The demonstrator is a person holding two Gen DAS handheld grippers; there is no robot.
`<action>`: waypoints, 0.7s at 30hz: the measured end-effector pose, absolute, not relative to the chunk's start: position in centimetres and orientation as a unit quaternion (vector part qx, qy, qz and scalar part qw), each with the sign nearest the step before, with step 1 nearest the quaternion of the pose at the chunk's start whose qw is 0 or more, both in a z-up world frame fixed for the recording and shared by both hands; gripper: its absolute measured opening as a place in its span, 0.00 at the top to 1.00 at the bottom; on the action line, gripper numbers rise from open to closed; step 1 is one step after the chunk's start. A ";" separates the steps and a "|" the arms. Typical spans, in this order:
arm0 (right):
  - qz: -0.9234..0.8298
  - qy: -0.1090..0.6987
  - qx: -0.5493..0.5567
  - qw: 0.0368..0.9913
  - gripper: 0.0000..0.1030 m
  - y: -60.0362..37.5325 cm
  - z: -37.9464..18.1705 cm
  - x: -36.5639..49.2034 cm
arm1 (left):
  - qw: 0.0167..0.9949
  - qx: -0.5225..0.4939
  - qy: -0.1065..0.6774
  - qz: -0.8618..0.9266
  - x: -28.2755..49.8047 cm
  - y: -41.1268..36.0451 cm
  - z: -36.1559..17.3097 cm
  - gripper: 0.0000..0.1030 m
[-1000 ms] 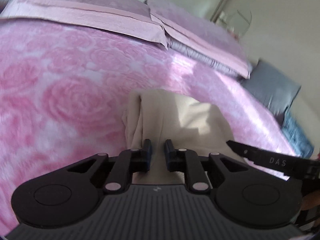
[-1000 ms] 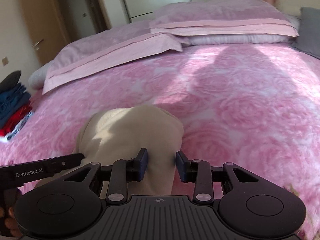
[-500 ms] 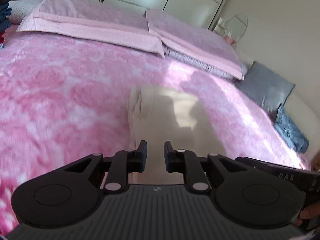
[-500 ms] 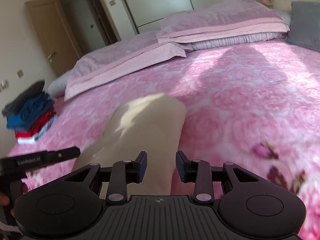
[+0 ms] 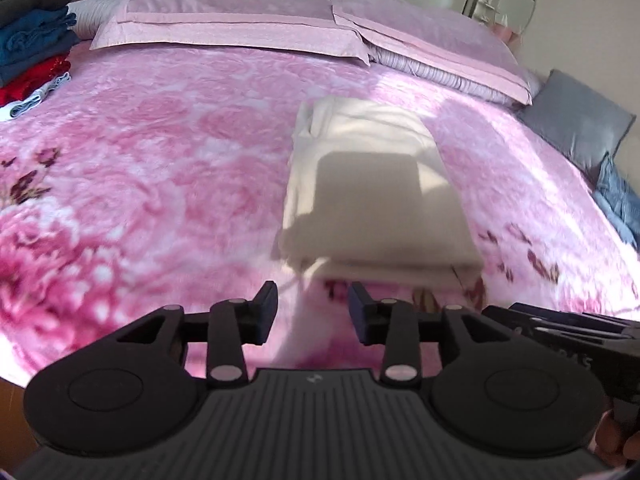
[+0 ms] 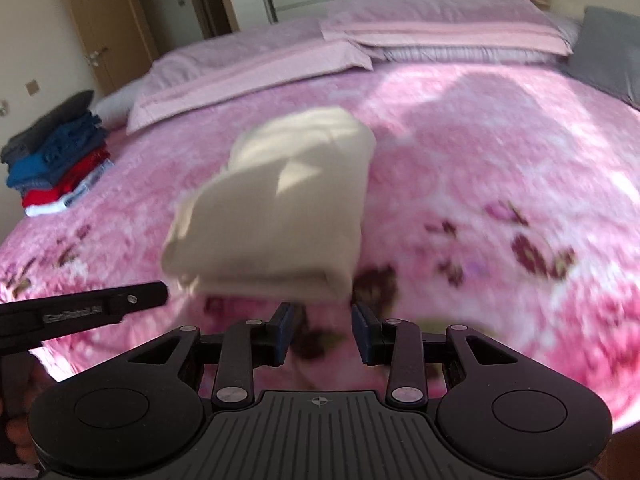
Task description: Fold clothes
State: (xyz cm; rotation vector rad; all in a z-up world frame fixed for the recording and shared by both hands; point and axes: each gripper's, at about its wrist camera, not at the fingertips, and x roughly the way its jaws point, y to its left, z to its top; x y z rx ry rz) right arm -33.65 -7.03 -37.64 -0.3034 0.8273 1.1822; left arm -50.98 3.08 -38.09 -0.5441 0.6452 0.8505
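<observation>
A: So, going left to right: my left gripper (image 5: 313,307) is just short of the cream folded garment (image 5: 372,200), jaws opening, nothing between them. The near folded edge lies straight ahead of the fingertips, a little to their right.

B: And its long axis?

A: It runs away from me, up the pink bedspread (image 5: 160,152) toward the pillows (image 5: 240,24).

B: The other hand?

A: My right gripper (image 6: 323,330) is released too, jaws parted and empty. The garment's near edge sits just ahead, slightly to its left. I judge both hands about equally near, each facing one near corner.
</observation>
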 end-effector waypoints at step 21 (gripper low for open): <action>0.537 0.350 -0.153 0.752 0.35 -13.5 -35.8 -38.9 | 0.827 -0.178 0.312 0.432 -54.2 -5.4 -35.1 0.41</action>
